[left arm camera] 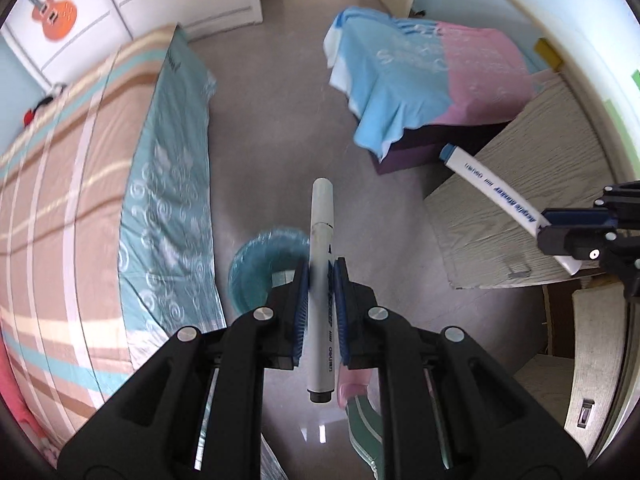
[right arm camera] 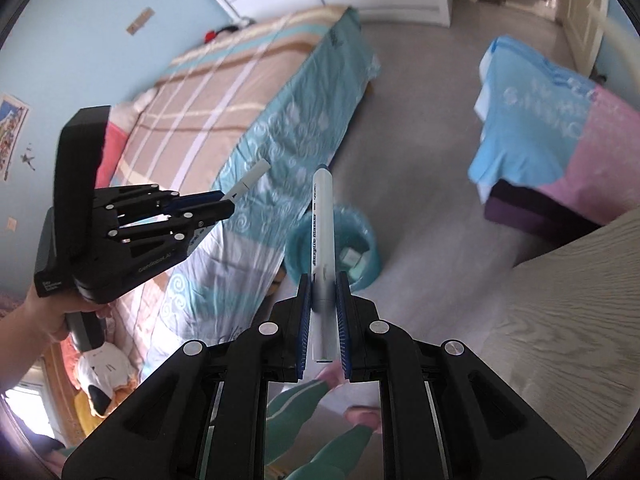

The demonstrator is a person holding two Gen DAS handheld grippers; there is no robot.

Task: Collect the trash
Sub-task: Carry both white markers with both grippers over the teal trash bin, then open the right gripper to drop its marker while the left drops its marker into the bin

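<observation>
Grey bedroom floor [left arm camera: 272, 128] lies between striped bed [left arm camera: 72, 184] left and wood-grain desk [left arm camera: 532, 200] right; each gripper, left [left arm camera: 322, 280] and right [right arm camera: 323, 292], clamps a white marker [left arm camera: 320, 272] [right arm camera: 320, 240] above the blue-lined bin [right arm camera: 362, 268].

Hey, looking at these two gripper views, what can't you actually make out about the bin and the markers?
- Bin: left view, blurred, partly behind the left hand-held gripper and its marker.
- Bin contents: right view, too blurred to name.
- Second marker: lower end hidden by the right hand-held gripper.
</observation>
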